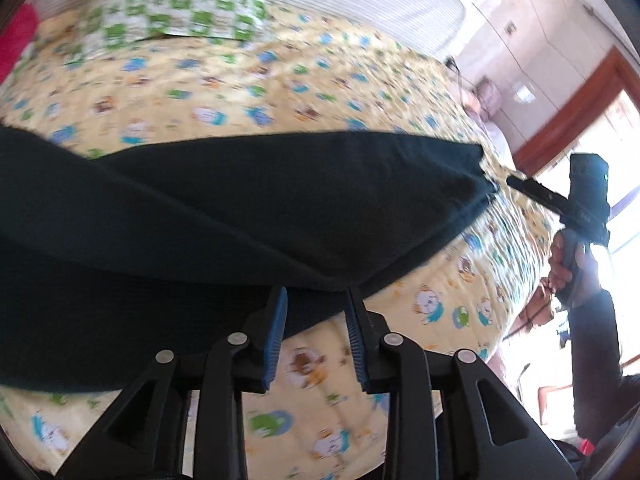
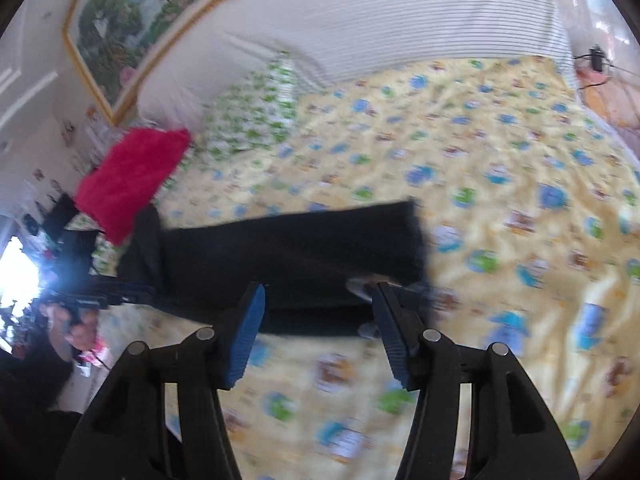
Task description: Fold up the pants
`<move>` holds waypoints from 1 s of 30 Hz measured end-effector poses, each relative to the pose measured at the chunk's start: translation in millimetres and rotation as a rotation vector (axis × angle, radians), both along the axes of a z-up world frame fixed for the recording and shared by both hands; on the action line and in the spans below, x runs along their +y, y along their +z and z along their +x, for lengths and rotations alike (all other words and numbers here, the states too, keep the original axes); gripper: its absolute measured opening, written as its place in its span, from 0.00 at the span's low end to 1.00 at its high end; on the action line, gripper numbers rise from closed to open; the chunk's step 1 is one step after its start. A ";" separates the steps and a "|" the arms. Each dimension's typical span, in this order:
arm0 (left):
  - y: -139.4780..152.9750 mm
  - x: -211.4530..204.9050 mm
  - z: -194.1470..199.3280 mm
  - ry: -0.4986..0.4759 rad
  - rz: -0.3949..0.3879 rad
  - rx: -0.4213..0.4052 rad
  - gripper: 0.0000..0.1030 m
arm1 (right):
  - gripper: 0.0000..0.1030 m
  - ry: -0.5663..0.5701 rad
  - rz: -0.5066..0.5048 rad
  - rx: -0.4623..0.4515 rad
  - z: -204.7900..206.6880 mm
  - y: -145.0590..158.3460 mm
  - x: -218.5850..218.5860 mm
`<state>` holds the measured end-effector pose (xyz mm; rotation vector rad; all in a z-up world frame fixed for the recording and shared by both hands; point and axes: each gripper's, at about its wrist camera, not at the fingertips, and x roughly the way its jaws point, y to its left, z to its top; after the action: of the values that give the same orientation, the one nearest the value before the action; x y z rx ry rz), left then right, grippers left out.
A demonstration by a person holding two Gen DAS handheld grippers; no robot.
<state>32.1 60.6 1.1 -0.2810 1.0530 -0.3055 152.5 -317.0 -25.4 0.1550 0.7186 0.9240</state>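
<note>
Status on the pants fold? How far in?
Done: the dark pants lie on the patterned bedspread as one long, narrow band, so a lengthwise fold seems made. In hand: nothing; the left gripper and right gripper both stand open at the near edge, pads off the cloth. Left: probably folding the band across its length; no crosswise fold shows yet.
</note>
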 end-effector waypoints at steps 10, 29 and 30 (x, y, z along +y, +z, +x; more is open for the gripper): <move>17.4 88.6 -20.2 0.203 0.001 -0.042 0.40 | 0.56 0.240 0.019 0.020 -22.1 1.7 124.1; 45.3 222.9 -6.0 0.377 0.055 -0.095 0.65 | 0.56 0.444 -0.018 0.116 -34.1 2.0 264.6; 46.5 225.6 0.4 0.373 0.071 -0.089 0.65 | 0.56 0.454 -0.022 0.120 -34.5 1.7 272.0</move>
<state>32.5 286.2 47.6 -0.3892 0.9006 0.0547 118.0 -45.0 -23.7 0.0265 0.8939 1.3468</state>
